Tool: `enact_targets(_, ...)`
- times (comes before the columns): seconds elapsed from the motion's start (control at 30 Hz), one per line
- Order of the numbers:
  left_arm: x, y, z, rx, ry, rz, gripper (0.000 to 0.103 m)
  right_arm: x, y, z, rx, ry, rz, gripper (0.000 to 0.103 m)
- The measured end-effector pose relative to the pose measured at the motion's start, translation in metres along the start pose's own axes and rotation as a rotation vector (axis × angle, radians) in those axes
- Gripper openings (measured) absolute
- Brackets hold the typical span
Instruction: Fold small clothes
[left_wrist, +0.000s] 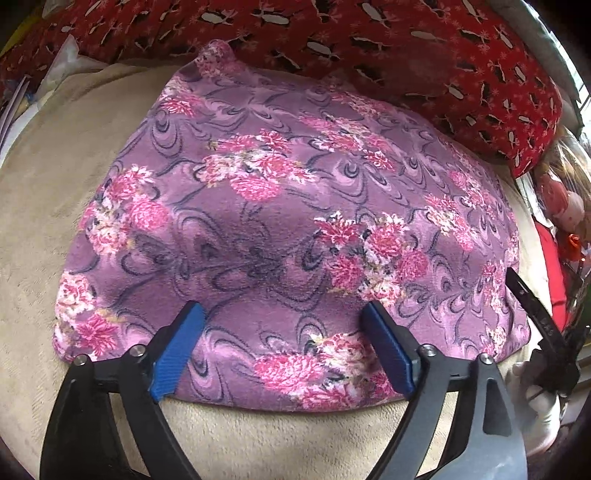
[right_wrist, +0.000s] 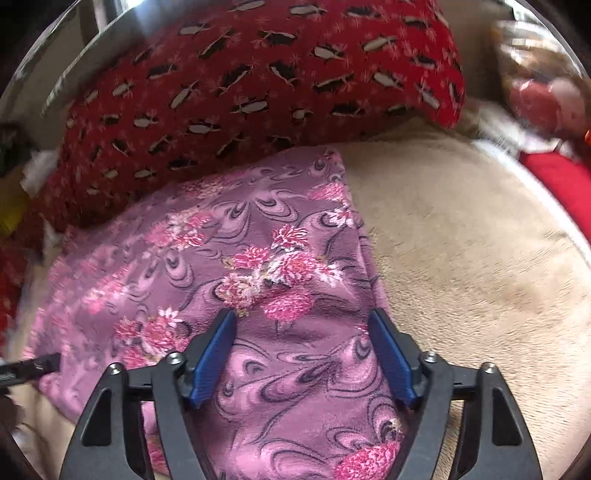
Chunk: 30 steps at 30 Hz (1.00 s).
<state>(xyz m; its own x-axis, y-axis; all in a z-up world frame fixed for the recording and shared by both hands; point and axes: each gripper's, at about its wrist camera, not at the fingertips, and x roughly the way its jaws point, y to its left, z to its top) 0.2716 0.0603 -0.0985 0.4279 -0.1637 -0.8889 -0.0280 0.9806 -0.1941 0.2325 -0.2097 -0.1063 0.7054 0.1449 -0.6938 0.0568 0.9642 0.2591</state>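
Note:
A purple fleece garment with pink flowers (left_wrist: 280, 206) lies folded flat on a beige plush surface (left_wrist: 55, 192). My left gripper (left_wrist: 281, 308) hovers over the garment's near edge, open; its blue pads (left_wrist: 177, 354) stand wide apart with only flat cloth below them. In the right wrist view the same garment (right_wrist: 229, 273) fills the lower left. My right gripper (right_wrist: 302, 314) is open above the garment's right-hand edge, with nothing pinched. A black finger of the right gripper (left_wrist: 532, 306) shows at the garment's right side, and a finger of the left gripper (right_wrist: 33, 367) shows at the left edge.
A red pillow with a black-and-white pattern (left_wrist: 369, 40) lies along the garment's far edge and touches it. A doll and red cloth (right_wrist: 546, 110) sit at the far right. Papers or plastic (left_wrist: 62, 59) lie at the far left. Bare beige surface (right_wrist: 461, 240) extends right of the garment.

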Motion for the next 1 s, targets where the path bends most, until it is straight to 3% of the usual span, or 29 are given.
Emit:
enact_targets(0.1,0.001,-0.004,-0.001,0.026,-0.01,0.006,0.091,0.0,0.0,0.004,-0.024,0.048,0.056,0.087)
enact_targets(0.2,-0.008,0.005,0.008,0.005,0.003,-0.075,0.091,-0.01,-0.005,0.022,-0.009,0.047,0.096,0.083)
enact_targets(0.27,-0.016,0.012,0.027,-0.021,-0.019,-0.099,0.091,-0.015,-0.026,0.045,0.102,-0.023,0.093,0.085)
enact_targets(0.37,-0.018,0.013,0.065,-0.03,-0.048,-0.059,0.091,0.011,-0.053,0.069,0.257,0.037,0.081,0.081)
enact_targets(0.43,-0.014,0.012,0.087,-0.025,-0.05,-0.031,0.091,0.04,-0.056,0.079,0.3,0.128,0.138,0.056)
enact_targets(0.47,-0.01,0.012,0.097,-0.024,-0.05,-0.016,0.091,0.048,-0.052,0.086,0.293,0.141,0.187,0.021)
enact_targets(0.5,-0.005,0.012,0.104,-0.024,-0.048,-0.004,0.091,0.051,-0.049,0.09,0.285,0.146,0.225,0.011)
enact_targets(0.57,0.012,0.015,0.117,-0.034,-0.033,0.042,0.091,0.046,-0.042,0.103,0.247,0.074,0.252,0.005)
enact_targets(0.63,0.038,0.028,0.116,-0.065,0.015,0.108,0.091,0.038,-0.047,0.106,0.242,-0.014,0.264,0.005)
enact_targets(0.7,0.056,0.039,0.117,-0.065,0.042,0.133,0.096,0.058,-0.058,0.1,0.268,0.07,0.17,0.007)
enact_targets(0.73,0.053,0.041,0.118,-0.051,0.02,0.129,0.096,0.075,-0.062,0.093,0.276,0.166,0.15,0.005)
enact_targets(0.8,0.041,0.049,0.121,-0.081,0.011,0.071,0.09,0.061,-0.064,0.092,0.296,0.105,0.167,0.016)
enact_targets(0.87,0.024,0.059,0.124,-0.116,-0.029,0.012,0.089,0.037,-0.057,0.093,0.267,0.036,0.131,0.016)
enact_targets(0.9,0.014,0.065,0.126,-0.144,-0.061,-0.011,0.089,0.025,-0.052,0.094,0.247,-0.01,0.161,0.016)
enact_targets(0.93,0.006,0.073,0.127,-0.183,-0.091,-0.019,0.089,0.016,-0.047,0.093,0.228,-0.042,0.192,0.017)
enact_targets(1.0,0.014,0.085,0.129,-0.228,-0.059,0.045,0.089,0.009,-0.031,0.086,0.178,-0.056,0.209,0.035)
